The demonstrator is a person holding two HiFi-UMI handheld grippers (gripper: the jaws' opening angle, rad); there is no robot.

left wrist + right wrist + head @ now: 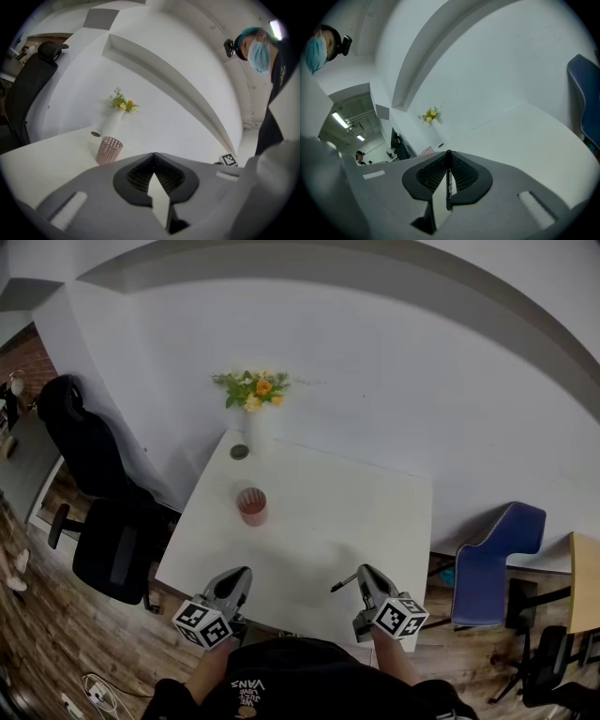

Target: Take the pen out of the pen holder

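A pink perforated pen holder (251,506) (108,150) stands on the white table (356,512), toward its left middle; no pen shows in it. My right gripper (362,572) (448,153) hovers over the table's near edge, well away from the holder. It is shut on a black pen (341,584) (448,183), which lies along the seam between the jaws; in the head view the pen's end pokes out to the left. My left gripper (245,572) (153,155) is at the near left edge, its tips together with nothing between them.
A white vase with yellow and orange flowers (251,395) (114,121) stands at the table's far left corner, with a small dark round object (240,452) beside it. A black office chair (103,521) is left of the table. A blue chair (492,559) is to the right.
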